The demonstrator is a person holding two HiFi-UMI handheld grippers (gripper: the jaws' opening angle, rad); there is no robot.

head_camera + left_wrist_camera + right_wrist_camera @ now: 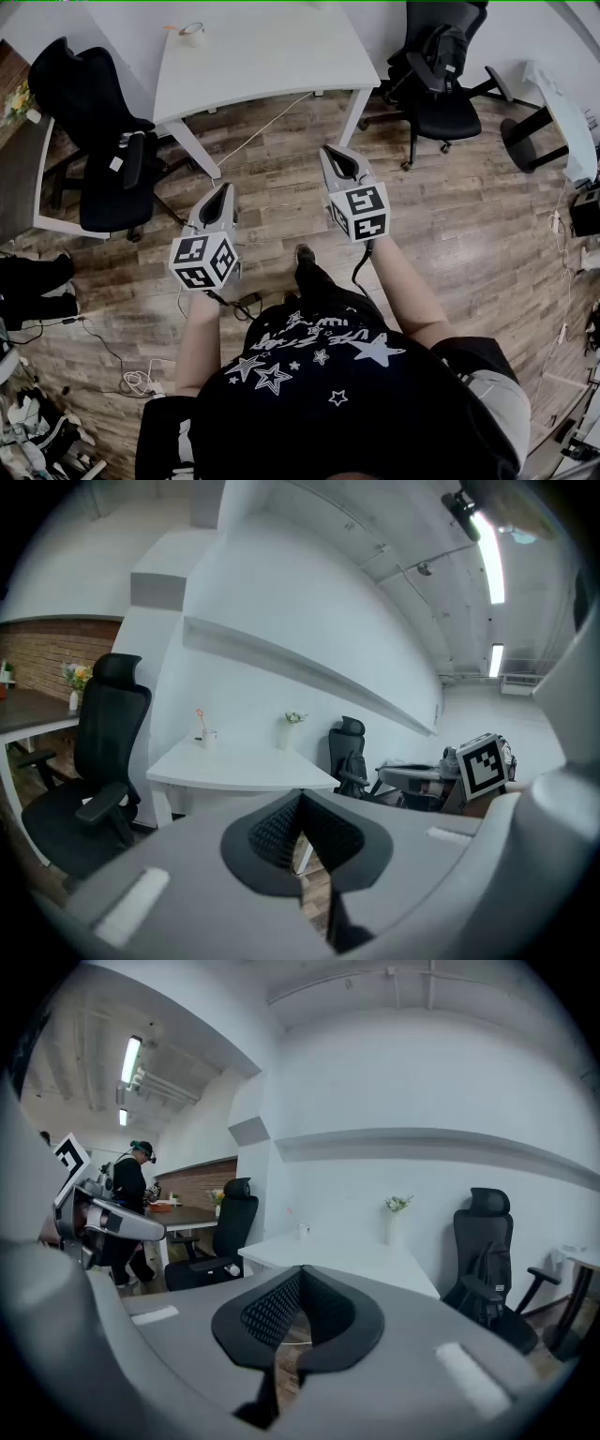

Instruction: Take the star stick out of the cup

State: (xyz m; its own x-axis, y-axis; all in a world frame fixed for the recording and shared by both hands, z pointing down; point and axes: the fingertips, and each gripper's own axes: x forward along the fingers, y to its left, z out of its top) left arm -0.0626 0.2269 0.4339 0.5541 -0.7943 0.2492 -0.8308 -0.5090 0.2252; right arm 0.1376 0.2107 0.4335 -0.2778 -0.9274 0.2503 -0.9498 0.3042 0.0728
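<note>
I hold 2 grippers out over the wood floor point(469, 234), both pointing toward the white table point(272, 56). My left gripper point(225, 190) is nearer to me than my right gripper point(330, 152), and each one's jaws look drawn together. The cup point(193, 34) stands on the table, well apart from both grippers, with a thin orange stick point(171, 28) leaning out of it. 2 seats flank the table: the left chair point(94, 159) and the right chair point(441, 84), both black.

Open floor point(469, 216) up to white table point(262, 56); left chair point(94, 159), right chair point(441, 89) flank approach.
</note>
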